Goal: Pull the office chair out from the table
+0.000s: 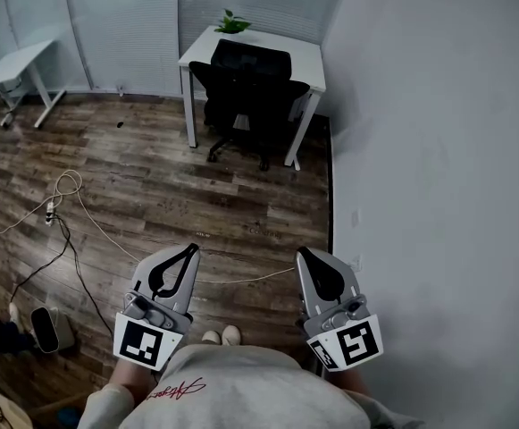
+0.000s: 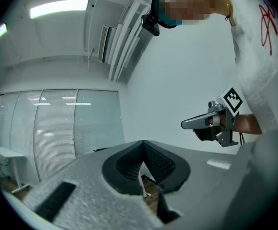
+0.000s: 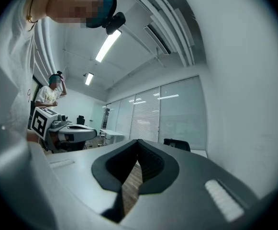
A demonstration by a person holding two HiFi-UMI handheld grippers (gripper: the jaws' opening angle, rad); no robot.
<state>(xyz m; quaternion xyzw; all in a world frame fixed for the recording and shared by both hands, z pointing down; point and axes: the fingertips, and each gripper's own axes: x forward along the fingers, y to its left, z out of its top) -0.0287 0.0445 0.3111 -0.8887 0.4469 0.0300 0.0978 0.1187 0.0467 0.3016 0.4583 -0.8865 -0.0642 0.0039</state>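
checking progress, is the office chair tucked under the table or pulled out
Tucked in: the chair sits between the legs of the table, its back right at the tabletop edge.

floor (image 1: pixel 152 195): wood planks, dark, matt; office chair (image 1: pixel 250 83): black cloth, matt; table (image 1: pixel 311 56): white, smooth

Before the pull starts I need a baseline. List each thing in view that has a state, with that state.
office chair: tucked in under the table, not yet pulled out.
table: standing in the corner by the wall.
plant: upright at the table's back edge.
left gripper: fingers together, empty, well short of the chair.
right gripper: fingers together, empty, well short of the chair.
white cable: lying loose across the floor.
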